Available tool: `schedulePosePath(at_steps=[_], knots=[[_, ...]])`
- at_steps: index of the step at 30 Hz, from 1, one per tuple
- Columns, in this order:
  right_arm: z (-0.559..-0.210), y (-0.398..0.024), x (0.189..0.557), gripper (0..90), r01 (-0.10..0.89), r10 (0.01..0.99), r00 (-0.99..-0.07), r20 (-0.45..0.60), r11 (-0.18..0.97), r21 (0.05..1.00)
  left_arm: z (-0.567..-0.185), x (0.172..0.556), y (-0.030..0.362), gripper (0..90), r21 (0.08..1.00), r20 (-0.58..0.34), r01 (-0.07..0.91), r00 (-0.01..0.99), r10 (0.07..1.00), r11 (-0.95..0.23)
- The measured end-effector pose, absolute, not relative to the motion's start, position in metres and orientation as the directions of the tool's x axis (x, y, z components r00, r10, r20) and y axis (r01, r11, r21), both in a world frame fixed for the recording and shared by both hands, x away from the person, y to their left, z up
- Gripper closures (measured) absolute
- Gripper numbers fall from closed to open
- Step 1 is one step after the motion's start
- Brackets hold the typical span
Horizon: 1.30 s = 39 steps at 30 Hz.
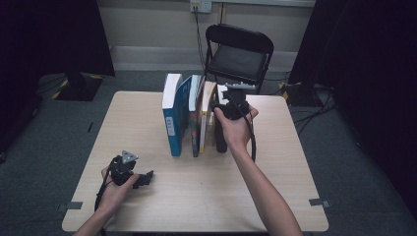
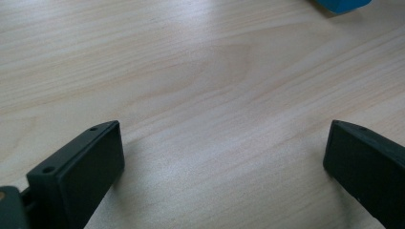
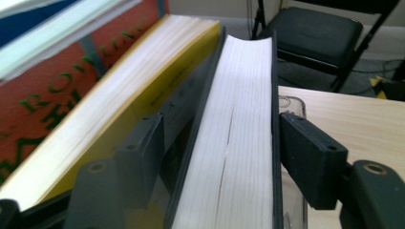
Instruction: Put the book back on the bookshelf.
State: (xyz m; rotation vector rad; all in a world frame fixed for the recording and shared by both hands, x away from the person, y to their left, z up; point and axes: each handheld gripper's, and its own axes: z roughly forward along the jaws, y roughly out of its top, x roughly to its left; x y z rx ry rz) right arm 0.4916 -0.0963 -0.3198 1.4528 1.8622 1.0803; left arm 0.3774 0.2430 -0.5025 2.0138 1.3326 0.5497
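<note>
My right gripper straddles black book, jaws slack | left gripper open, idle | risk: book topples unsupported.

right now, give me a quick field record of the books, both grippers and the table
books: four upright in a row on the table
black book: rightmost, between the right gripper jaws
right grip: left pad stands off the cover, right pad close to it; looks released
yellow book: next to the black book, leaning
blue book: left end of the row
left gripper: open, low over bare wood, nothing between its jaws
</note>
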Motion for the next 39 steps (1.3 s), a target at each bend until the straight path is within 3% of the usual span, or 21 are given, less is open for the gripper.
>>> schedulePosePath(at_steps=[16, 32, 39], knots=[[-0.325, -0.113, 0.469, 24.4, 0.426, 0.923, -0.377, 0.075, 0.101, 0.899, -0.502, 0.377, 0.243, 0.0, 0.715, -0.009, 0.645, 0.395, 0.919, -0.270], [-0.345, -0.131, 0.436, 14.4, 0.408, 0.893, -0.441, 0.089, 0.111, 0.906, -0.503, 0.378, 0.243, 0.0, 0.715, -0.009, 0.644, 0.394, 0.919, -0.270], [-0.363, -0.151, 0.423, 14.4, 0.435, 0.898, -0.430, 0.097, 0.112, 0.893, -0.503, 0.378, 0.243, 0.0, 0.716, -0.009, 0.645, 0.394, 0.919, -0.269]])
